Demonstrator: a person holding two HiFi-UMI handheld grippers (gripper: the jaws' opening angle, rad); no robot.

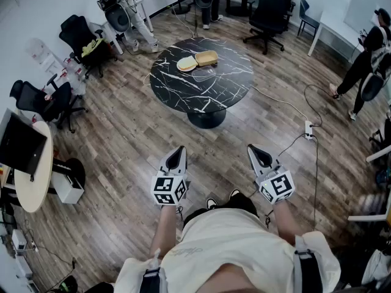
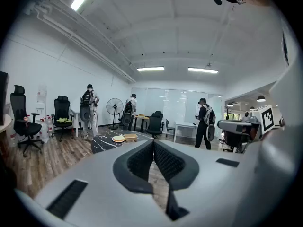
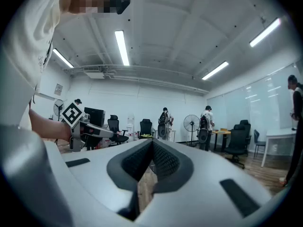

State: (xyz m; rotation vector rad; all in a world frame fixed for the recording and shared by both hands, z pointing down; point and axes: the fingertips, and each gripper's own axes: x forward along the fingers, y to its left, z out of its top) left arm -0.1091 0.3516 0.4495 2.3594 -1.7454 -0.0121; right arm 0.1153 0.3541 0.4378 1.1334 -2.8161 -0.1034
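- Here, the left gripper (image 1: 177,152) is held out low over the wood floor (image 1: 122,163), in front of the person's body; its jaws are pressed together at the tips with nothing between them.
- The right gripper (image 1: 259,152) is level with it and well apart to the side; its jaws are likewise clenched on nothing.
- Both point toward a round black table (image 1: 201,90) with white veining, which stands ahead of them, apart from both.
- On the table's far side lie a flat tan disc (image 1: 186,64) and a tan box (image 1: 206,58), touching or just beside each other.
- A white power strip (image 1: 309,129) lies on the floor to the right of the table, with a cable running toward the right gripper's side.
- A monitor (image 1: 21,145) stands at the far left, and a black chair (image 1: 267,8) beyond the table.
- A person (image 1: 366,60) with a backpack stands at the right edge.
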